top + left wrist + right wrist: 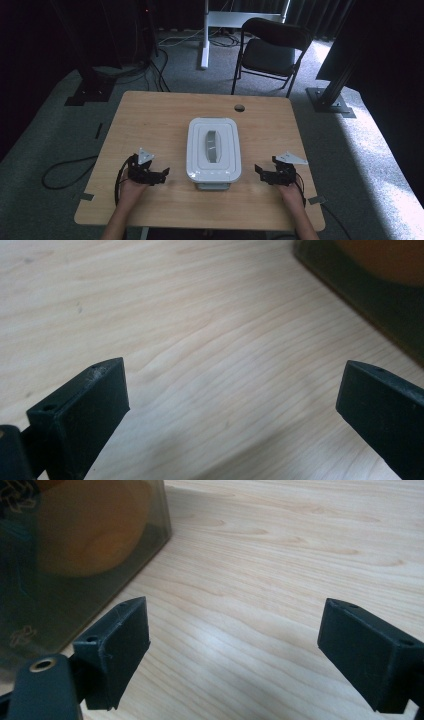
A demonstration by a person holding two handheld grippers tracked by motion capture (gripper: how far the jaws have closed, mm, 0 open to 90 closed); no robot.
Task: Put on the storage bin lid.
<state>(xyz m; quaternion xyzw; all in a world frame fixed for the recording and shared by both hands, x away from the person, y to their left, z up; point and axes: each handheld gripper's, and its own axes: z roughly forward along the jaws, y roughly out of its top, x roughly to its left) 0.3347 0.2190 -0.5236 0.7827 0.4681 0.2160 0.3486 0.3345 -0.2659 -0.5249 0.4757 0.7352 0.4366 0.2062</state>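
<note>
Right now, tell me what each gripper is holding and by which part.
Nothing is held. The left gripper and right gripper both rest open on the table, either side of the white-lidded container, touching nothing.

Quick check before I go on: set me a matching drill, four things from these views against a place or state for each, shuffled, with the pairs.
Things:
1. left gripper
2. right gripper
3. lidded box
4. chair

Places or states:
A. on the floor beyond the table's far edge
B. middle of the table, white lid on
C. open, on the table right of the box
D. open, on the table left of the box

Pairs: 1-D, 2-C, 3-B, 4-A
</note>
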